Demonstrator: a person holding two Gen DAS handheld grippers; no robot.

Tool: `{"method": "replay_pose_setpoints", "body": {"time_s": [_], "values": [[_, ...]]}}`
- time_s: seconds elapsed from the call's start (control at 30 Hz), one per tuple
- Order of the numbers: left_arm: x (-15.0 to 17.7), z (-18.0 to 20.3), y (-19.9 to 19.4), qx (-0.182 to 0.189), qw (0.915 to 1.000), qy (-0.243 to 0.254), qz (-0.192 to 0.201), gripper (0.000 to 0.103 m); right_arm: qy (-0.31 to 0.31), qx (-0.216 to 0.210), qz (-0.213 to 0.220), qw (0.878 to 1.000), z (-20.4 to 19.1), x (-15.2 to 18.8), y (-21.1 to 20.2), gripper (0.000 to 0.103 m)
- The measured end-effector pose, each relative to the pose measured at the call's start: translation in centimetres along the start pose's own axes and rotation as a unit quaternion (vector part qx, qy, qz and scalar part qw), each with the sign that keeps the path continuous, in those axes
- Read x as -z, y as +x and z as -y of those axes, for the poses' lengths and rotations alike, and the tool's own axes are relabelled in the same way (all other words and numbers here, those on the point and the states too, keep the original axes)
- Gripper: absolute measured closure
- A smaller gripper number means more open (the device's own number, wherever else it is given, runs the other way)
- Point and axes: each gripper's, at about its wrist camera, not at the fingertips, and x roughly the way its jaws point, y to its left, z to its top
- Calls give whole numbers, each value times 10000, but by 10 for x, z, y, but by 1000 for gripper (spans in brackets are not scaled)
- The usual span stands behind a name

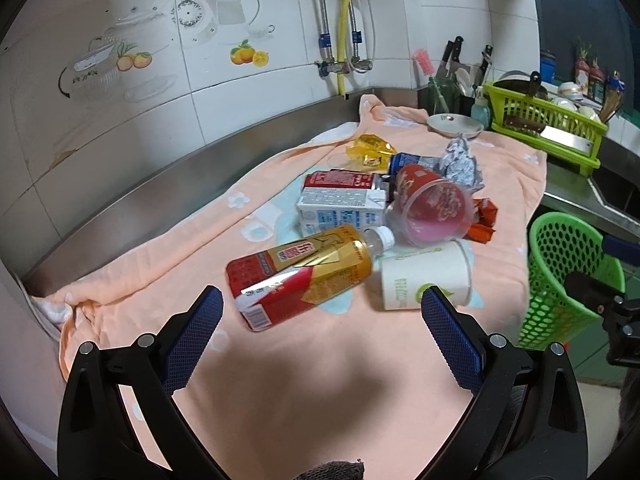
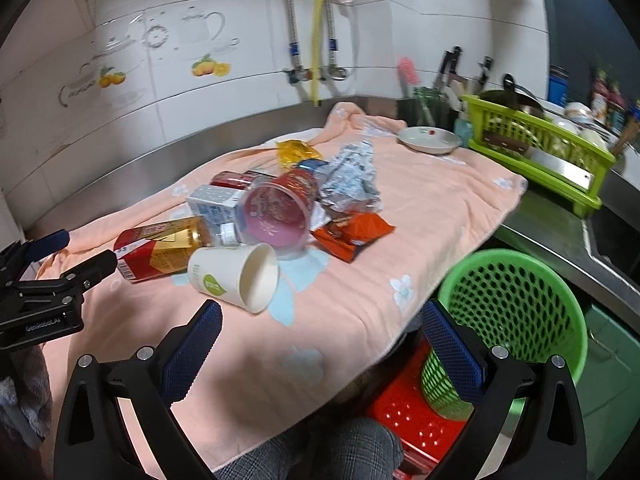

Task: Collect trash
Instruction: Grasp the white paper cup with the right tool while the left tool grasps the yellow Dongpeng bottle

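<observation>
1. In my left wrist view, my left gripper is released: the two black fingers with blue rough pads stand wide apart and hold nothing, above the peach towel, which is soft and has pale flower patterns.
2. Just in front of the pads lies a plastic bottle on its side, with a shiny red and gold label and a white cap. Beside it on the right lies a white paper cup, also on its side.
3. Behind them I see a white milk carton of box shape, a clear plastic cup with red print that is tipped over, a crumpled silver foil, an orange wrapper and a yellow wrapper.
4. At the right edge stands a green mesh basket, round, with many holes.
5. In my right wrist view, my right gripper is also released and empty, with the same blue pads far apart.
6. The paper cup lies close ahead with its open mouth toward me, touching the bottle.
7. The green basket stands below the towel's edge at the right, on a red perforated crate.
8. My left gripper shows at the left edge, near the bottle.
</observation>
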Motion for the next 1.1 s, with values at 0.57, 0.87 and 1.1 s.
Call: {"method": "replay_pose_setpoints", "body": {"time_s": [0.57,0.87,1.1], "values": [[-2,-41,42,119,9992,127,-357,5,-1316,-1378,-568,9800,-28,-30,67,7],[-1,-45,60,146,9986,186,-472,5,-2177,-1766,-742,9570,-57,-39,93,7],[-3,-54,66,176,9980,309,-519,5,-2883,-1819,-799,9367,-79,-43,110,7]]}}
